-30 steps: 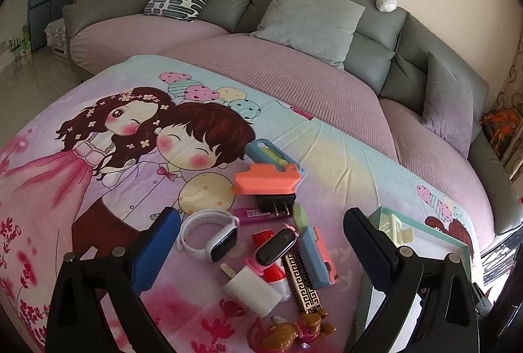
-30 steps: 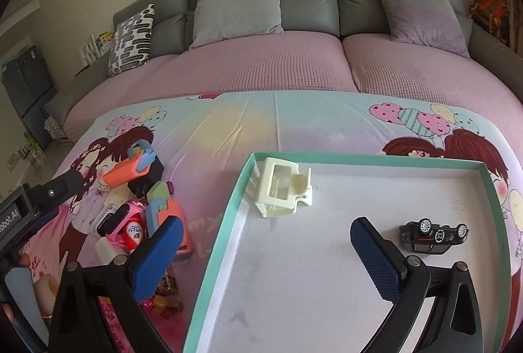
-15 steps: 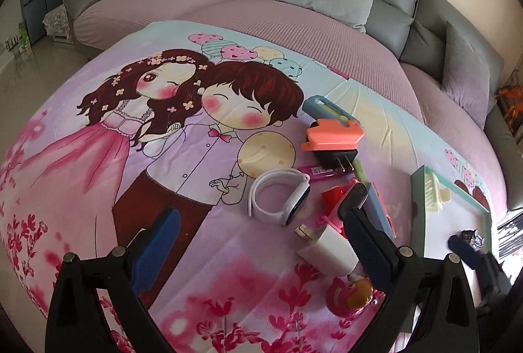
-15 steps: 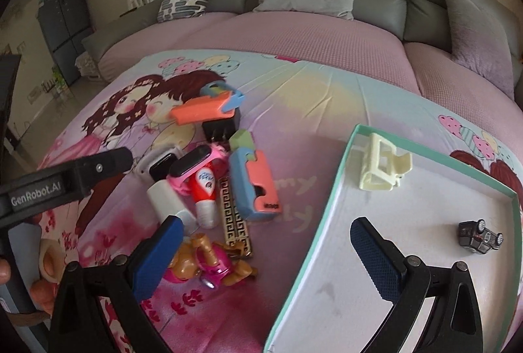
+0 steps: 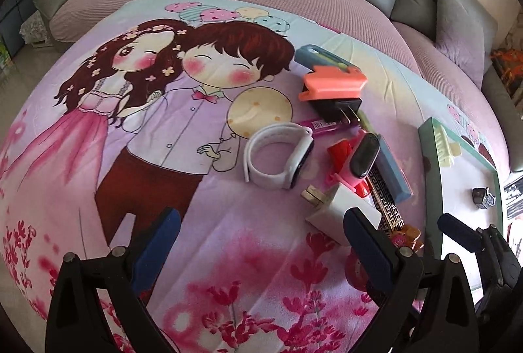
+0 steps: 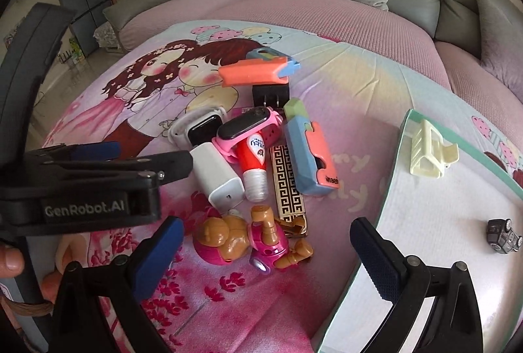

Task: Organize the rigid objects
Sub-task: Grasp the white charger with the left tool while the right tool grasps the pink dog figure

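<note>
your left gripper [image 5: 258, 238] hangs over a cartoon-print blanket [image 5: 163, 156], its blue-padded fingers spread wide with nothing between them. your right gripper [image 6: 264, 248] is likewise spread and empty, poised above a pink and brown toy figure [image 6: 251, 241] at the near edge of a heap of small objects. in that heap, a white charger block [image 6: 217, 176] lies touching a red and white tube [image 6: 255, 166], with a gold-patterned lighter [image 6: 289, 186] just beside the tube. a pink fitness band [image 6: 248, 127] rests over the tube's top, and a white smartwatch [image 5: 281, 156] sits to its left. a blue and coral stapler-like case [image 6: 313, 150] lies to the right, and a coral clip [image 6: 251, 75] rests on a black plug [image 6: 271, 96] at the far end. to the right, a teal-rimmed tray [image 6: 397, 150] holds a cream hair claw [image 6: 428, 153] and a small dark toy car [image 6: 503, 235], well apart.
</note>
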